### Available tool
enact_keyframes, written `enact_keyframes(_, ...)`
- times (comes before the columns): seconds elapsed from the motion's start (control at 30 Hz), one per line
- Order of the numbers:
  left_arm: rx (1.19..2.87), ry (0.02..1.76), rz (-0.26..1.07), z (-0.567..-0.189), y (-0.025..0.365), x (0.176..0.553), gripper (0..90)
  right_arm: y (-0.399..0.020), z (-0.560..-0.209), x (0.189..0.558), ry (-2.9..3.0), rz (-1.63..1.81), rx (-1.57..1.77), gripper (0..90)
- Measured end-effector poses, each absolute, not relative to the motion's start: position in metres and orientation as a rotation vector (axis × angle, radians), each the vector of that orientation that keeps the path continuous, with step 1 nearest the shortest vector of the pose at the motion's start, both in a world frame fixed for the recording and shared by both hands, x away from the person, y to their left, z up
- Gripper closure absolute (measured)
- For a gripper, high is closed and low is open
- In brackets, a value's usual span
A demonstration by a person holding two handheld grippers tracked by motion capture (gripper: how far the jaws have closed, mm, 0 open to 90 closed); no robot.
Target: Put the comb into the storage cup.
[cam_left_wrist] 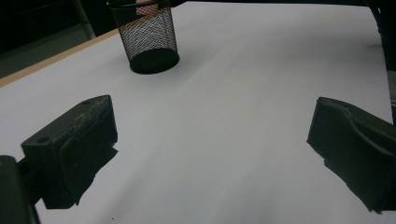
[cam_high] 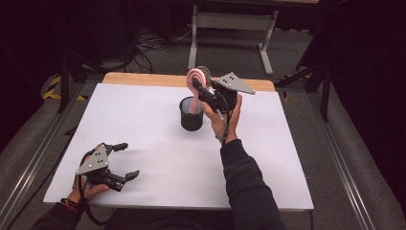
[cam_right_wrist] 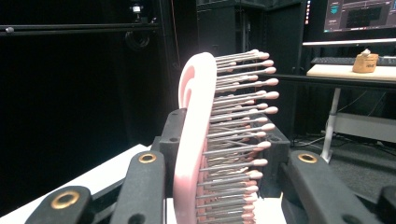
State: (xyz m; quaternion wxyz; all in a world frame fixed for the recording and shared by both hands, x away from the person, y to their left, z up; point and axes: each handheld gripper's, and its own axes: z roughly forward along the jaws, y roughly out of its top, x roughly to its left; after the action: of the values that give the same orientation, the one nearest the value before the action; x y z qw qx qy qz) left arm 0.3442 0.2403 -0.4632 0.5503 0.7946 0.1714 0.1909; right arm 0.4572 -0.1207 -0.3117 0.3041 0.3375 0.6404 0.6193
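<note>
So the right gripper (cam_high: 200,90) has its fingers (cam_right_wrist: 175,135) clamped on a pink hairbrush (cam_high: 195,79), gripping the head from both sides. In the right gripper view the pink back of the brush (cam_right_wrist: 194,130) sits against the one finger and the metal bristles with their little pink ball tips stick out sideways toward the other one. The brush head rises well past the fingertips, standing pretty much upright. Just below the fingers, the handle end of the brush goes down into a black mesh cup (cam_high: 191,114), which stands upright on the white table (cam_high: 158,129). From the high view the handle looks like it's inside the cup, though I can't tell if it touches the bottom. The hand holding that gripper is right beside the cup, on its right side.

The left gripper (cam_high: 125,160) is well apart from all that, down near the front left corner of the table. Its fingers (cam_left_wrist: 74,144) are spread wide with nothing between them, just bare white tabletop. Looking out past those fingertips in the left gripper view, the mesh cup (cam_left_wrist: 148,39) is far off up ahead.
</note>
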Motion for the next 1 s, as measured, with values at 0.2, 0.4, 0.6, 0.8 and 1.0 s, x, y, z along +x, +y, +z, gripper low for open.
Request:
enact_keyframes(0.2, 1.879, 0.406, 0.452, -0.463, 0.240, 0.344, 2.2, -0.121, -0.319, 0.458, 1.709, 1.637, 0.900, 62.9)
enact_keyframes(0.4, 1.880, 0.407, 0.450, -0.463, 0.240, 0.344, 2.3, -0.120, -0.330, 0.460, 1.720, 1.636, 0.928, 62.8)
enact_keyframes(0.6, 1.877, 0.414, 0.453, -0.464, 0.241, 0.344, 2.3, -0.120, -0.340, 0.462, 1.739, 1.629, 0.942, 62.8)
enact_keyframes(0.8, 1.869, 0.416, 0.461, -0.463, 0.241, 0.344, 2.8, -0.120, -0.348, 0.463, 1.744, 1.630, 0.961, 62.8)
enact_keyframes(1.0, 1.868, 0.415, 0.461, -0.463, 0.241, 0.343, 2.7, -0.122, -0.354, 0.465, 1.745, 1.641, 0.998, 62.7)
